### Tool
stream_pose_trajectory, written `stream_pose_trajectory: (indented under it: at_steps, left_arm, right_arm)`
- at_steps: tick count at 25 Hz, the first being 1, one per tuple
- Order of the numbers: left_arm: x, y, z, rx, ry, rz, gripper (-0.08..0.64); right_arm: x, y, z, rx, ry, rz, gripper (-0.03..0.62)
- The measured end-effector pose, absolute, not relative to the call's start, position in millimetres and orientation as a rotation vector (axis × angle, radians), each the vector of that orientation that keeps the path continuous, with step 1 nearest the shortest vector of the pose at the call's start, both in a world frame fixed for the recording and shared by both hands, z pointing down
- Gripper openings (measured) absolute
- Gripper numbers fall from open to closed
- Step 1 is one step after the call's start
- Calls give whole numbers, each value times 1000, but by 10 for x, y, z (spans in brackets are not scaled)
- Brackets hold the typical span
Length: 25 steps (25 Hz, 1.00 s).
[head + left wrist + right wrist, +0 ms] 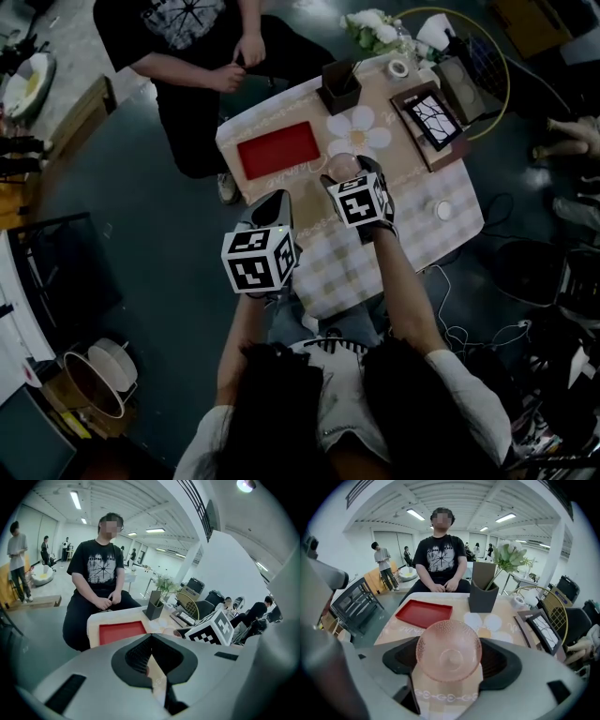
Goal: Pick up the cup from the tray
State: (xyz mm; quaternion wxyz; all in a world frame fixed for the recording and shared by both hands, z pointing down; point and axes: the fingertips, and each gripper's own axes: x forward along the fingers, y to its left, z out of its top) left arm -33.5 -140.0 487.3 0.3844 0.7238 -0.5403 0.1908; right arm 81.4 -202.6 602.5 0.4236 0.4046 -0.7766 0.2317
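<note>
A pink, dimpled glass cup [448,657] sits between the jaws of my right gripper [449,663], which is shut on it. In the head view the cup [342,166] hangs over the table, right of the red tray [278,150], just in front of the right gripper [347,176]. Nothing lies in the tray [424,612]. My left gripper [273,202] hovers at the table's near left edge, its jaws closed together on nothing [151,652]. The tray [122,632] lies just beyond it.
A white flower-shaped mat [358,133] lies under the cup. A dark holder [483,594] with flowers, a framed picture [430,119], a tape roll [398,67] and a small white cup [443,209] stand on the table. A person [440,559] sits at the far side.
</note>
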Motion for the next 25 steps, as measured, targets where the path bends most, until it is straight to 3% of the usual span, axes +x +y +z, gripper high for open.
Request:
stream_pose_trajectory:
  at_steps: [16,25]
  left_arm:
    - [-351,-1401,4921,1799,-1393,469,6]
    - [-300,-1328,4798,1833,-1390,456,6]
  right_arm:
    - [911,-1882,6122,1044,-1990,617,396]
    - [926,-1808,5469,1126,-2181,640,396]
